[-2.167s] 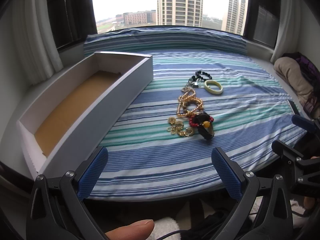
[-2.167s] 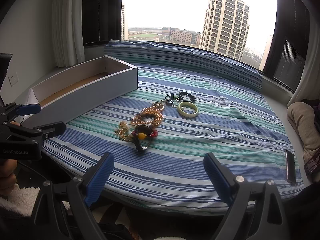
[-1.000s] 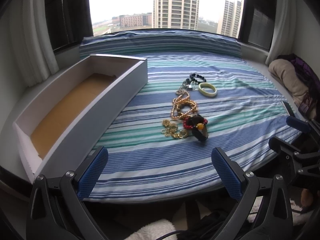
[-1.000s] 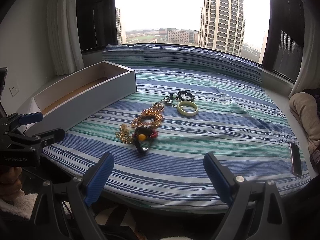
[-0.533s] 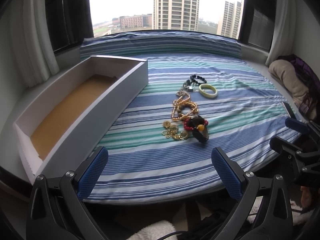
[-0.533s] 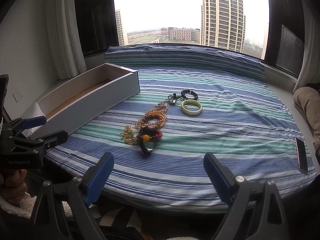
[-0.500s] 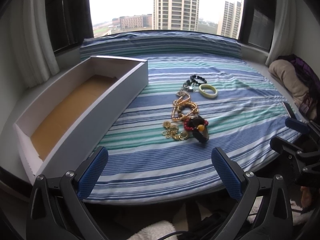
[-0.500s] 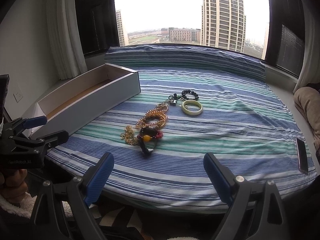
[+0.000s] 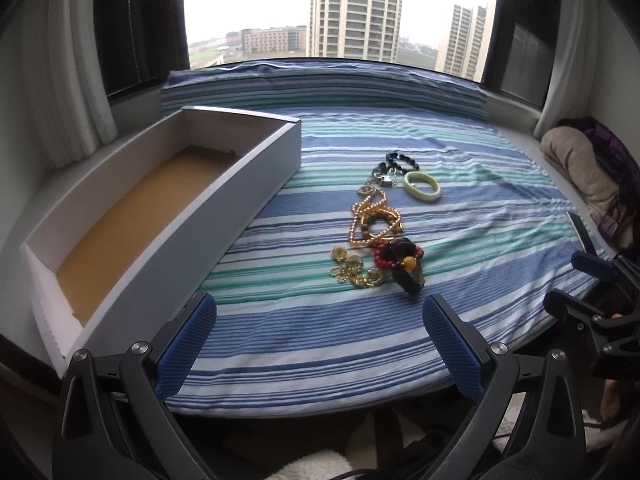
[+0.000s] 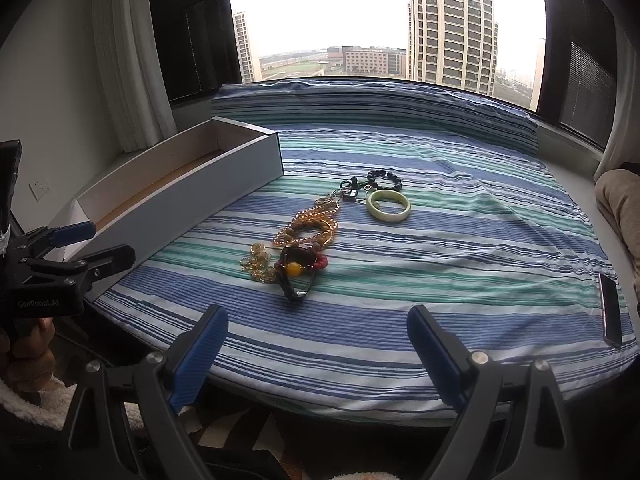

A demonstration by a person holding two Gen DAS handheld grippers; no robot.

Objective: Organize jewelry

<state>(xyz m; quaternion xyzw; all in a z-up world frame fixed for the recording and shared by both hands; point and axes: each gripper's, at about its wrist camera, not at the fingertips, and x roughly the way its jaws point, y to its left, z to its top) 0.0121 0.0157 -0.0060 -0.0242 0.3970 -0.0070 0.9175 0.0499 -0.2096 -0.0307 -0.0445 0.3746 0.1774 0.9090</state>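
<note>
One pale green jade bangle [image 9: 422, 187], one black bead bracelet [image 9: 401, 161]; the long white cardboard box [image 9: 168, 216] holds nothing. Left gripper [image 9: 320, 340] and right gripper [image 10: 318, 350] gape wide, empty.

The left claw [image 9: 320, 340] hangs wide apart and empty over the near edge of the striped bed [image 9: 460, 216]. Left of the jewelry pile [image 9: 378, 236] lies the long open box [image 9: 240, 188], brown-floored. The pale green bangle [image 9: 422, 187] sits beyond the pile, beside black beads [image 9: 402, 161]. The right claw [image 9: 576, 280] shows at the pile's right.
</note>
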